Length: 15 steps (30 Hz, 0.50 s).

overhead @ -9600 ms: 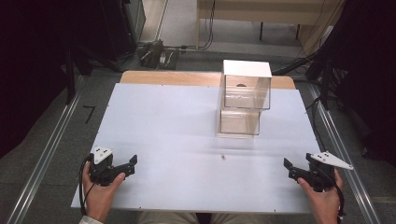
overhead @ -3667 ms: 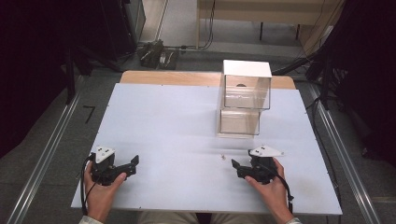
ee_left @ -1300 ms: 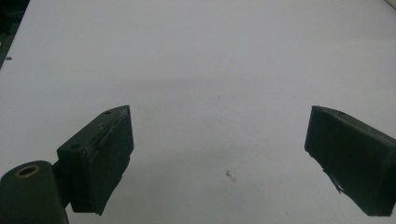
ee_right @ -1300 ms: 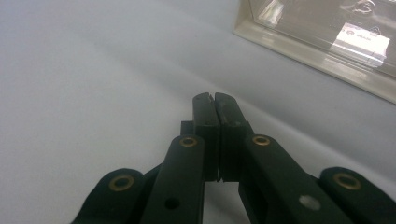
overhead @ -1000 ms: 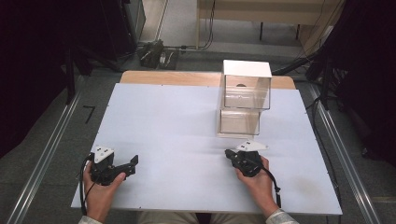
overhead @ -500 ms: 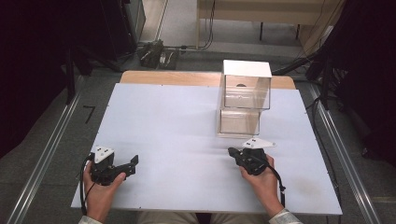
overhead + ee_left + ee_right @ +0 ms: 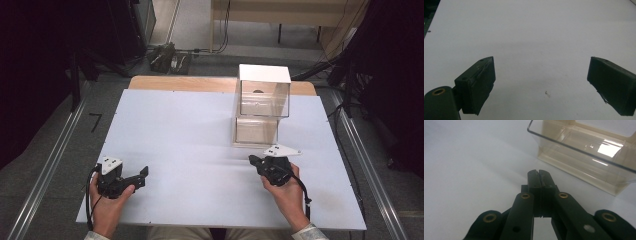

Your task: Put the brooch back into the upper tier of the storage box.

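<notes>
A stack of two clear plastic boxes stands at the table's far right: the upper box (image 7: 264, 92) has a white top, and the lower box (image 7: 256, 131) is open toward me. My right gripper (image 7: 251, 159) hovers just in front of the lower box, a little to its left. In the right gripper view the gripper (image 7: 539, 172) is shut, its jaws pressed together with nothing visible between them, and the clear box (image 7: 584, 152) is ahead to the right. My left gripper (image 7: 145, 172) rests near the front left corner. It stands open (image 7: 541, 60) over bare table.
The white table top (image 7: 190, 130) has a wooden strip along its far edge. Metal rails run along both sides on the floor. A tiny speck (image 7: 546, 93) lies on the table between the left jaws. Cables and equipment sit beyond the far edge.
My right gripper has lifted and shifted slightly right and away, toward the lower clear box, staying shut. The left gripper has not moved.
</notes>
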Tool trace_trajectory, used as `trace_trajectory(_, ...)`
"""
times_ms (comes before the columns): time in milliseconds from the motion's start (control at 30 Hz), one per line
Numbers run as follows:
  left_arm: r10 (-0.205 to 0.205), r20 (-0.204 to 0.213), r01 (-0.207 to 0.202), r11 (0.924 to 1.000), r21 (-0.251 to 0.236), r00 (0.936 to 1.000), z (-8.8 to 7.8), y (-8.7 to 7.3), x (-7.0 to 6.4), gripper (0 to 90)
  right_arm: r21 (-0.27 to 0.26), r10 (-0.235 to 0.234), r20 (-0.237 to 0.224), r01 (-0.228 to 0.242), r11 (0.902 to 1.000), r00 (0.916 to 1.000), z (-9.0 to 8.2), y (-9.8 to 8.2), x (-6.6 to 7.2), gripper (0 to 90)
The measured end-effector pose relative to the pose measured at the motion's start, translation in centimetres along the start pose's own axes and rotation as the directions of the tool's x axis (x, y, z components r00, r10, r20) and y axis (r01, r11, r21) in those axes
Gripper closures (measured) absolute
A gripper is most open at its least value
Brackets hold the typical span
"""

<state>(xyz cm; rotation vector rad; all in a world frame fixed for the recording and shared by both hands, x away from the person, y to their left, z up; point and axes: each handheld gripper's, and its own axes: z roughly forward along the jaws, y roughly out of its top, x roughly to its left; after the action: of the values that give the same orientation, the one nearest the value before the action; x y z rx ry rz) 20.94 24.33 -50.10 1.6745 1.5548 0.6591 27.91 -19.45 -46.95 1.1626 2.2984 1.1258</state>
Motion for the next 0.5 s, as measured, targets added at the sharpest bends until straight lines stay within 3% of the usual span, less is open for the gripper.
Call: trace_trajectory(500,-0.002,0.001,0.002,1.0,0.001,1.0,0.1,0.0,-0.1,9.1,-0.021,0.01,0.005,-0.01,0.9997,0.9999,-1.9,1.0,-0.7,87.2)
